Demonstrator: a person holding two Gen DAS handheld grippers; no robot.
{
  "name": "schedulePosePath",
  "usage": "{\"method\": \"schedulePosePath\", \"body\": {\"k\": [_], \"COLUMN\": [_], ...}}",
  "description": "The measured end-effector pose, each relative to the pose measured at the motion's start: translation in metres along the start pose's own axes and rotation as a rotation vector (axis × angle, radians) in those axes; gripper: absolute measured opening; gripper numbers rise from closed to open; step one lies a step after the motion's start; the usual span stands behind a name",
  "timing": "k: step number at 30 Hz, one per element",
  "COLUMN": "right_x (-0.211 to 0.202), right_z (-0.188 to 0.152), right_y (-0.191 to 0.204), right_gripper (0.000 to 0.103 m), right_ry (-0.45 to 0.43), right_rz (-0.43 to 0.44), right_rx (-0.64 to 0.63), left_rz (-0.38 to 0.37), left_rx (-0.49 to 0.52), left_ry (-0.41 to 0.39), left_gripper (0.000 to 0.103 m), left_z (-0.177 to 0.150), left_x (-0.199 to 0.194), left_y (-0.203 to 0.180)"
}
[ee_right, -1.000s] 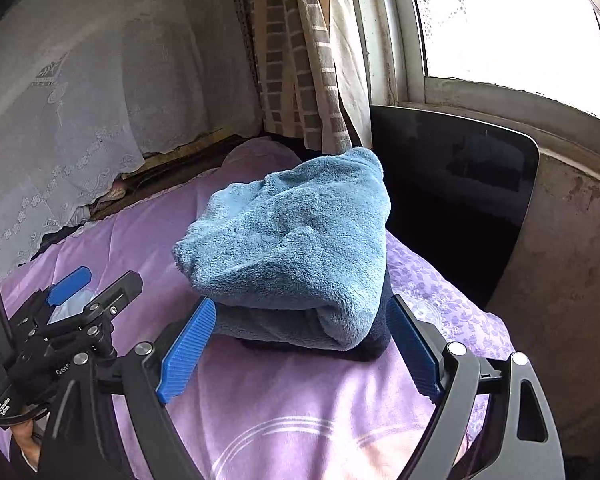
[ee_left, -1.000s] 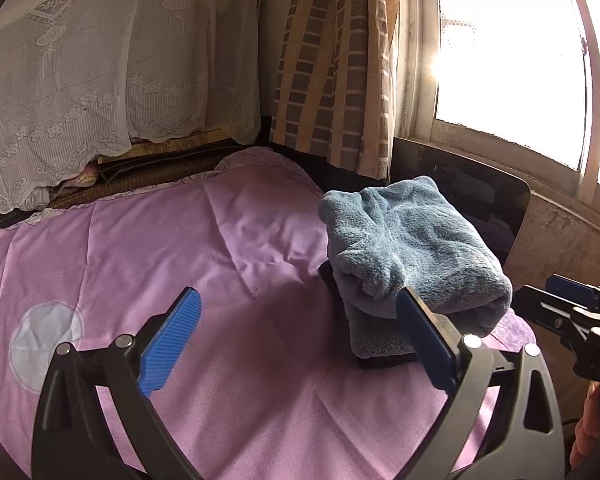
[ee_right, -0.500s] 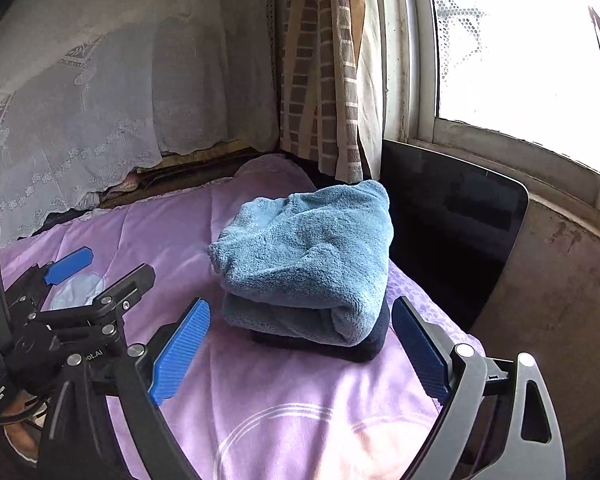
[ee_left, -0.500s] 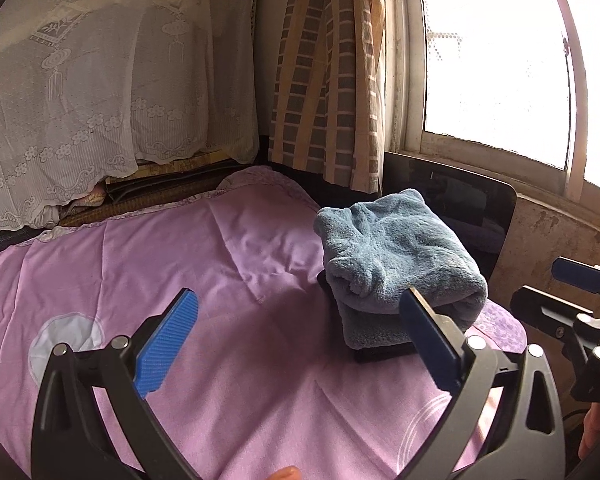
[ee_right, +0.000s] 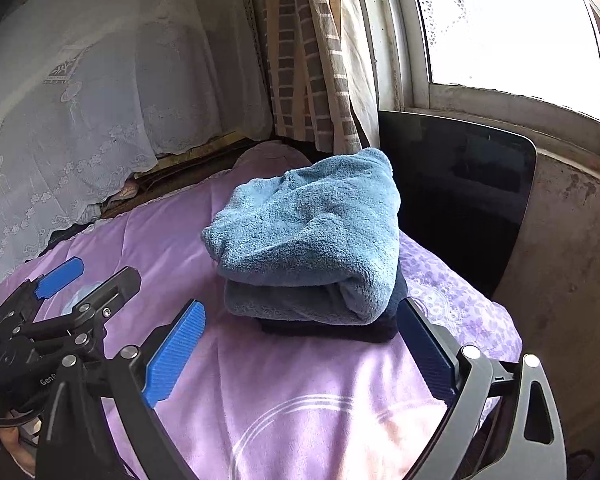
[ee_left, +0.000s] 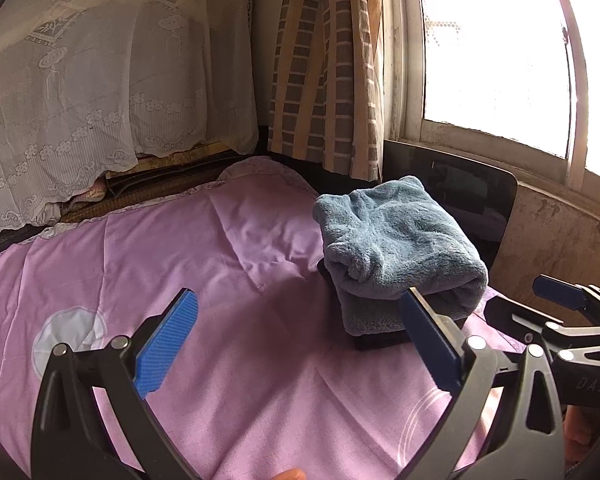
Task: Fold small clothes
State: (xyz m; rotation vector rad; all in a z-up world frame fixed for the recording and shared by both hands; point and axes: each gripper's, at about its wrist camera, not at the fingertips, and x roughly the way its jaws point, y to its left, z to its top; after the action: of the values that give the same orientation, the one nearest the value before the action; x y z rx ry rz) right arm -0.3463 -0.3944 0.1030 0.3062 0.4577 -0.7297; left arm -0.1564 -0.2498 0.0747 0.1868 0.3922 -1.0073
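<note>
Two folded garments sat stacked in the left wrist view, right of centre: a blue fleece piece [ee_left: 396,248] on a dark one [ee_left: 380,340], on the pink bedspread [ee_left: 240,320]. Left gripper [ee_left: 300,340] was spread wide w/ nothing between its pads; right gripper [ee_left: 548,308] poked in at the right edge, also released.

Right wrist view: stack at centre, fleece [ee_right: 308,236] over dark piece [ee_right: 332,330]. Right gripper [ee_right: 304,352] gaped, empty, just short of the stack. Left gripper [ee_right: 84,284] at lower left, apart.
</note>
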Motion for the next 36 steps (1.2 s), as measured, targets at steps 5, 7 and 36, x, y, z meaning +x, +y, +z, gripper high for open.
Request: {"method": "schedulePosePath", "body": {"k": [5, 7, 36], "right_x": [0.0020, 0.0008, 0.0022], "right_z": [-0.0010, -0.0013, -0.0008], "right_y": [-0.0028, -0.0020, 0.0008], "right_gripper": [0.097, 0.097, 0.097], "right_ry": [0.009, 0.007, 0.009], "right_rz": [0.008, 0.009, 0.018], "right_rx": [0.019, 0.018, 0.019], "left_rz": [0.000, -0.002, -0.014], "left_rx": [0.001, 0.001, 0.006], "left_ry": [0.004, 0.004, 0.014], "left_gripper": [0.098, 0.098, 0.098], "left_z": [-0.0007, -0.0009, -0.0047], "left_x": [0.0003, 0.0001, 0.0049], "left_y": [-0.0002, -0.0001, -0.0029]}}
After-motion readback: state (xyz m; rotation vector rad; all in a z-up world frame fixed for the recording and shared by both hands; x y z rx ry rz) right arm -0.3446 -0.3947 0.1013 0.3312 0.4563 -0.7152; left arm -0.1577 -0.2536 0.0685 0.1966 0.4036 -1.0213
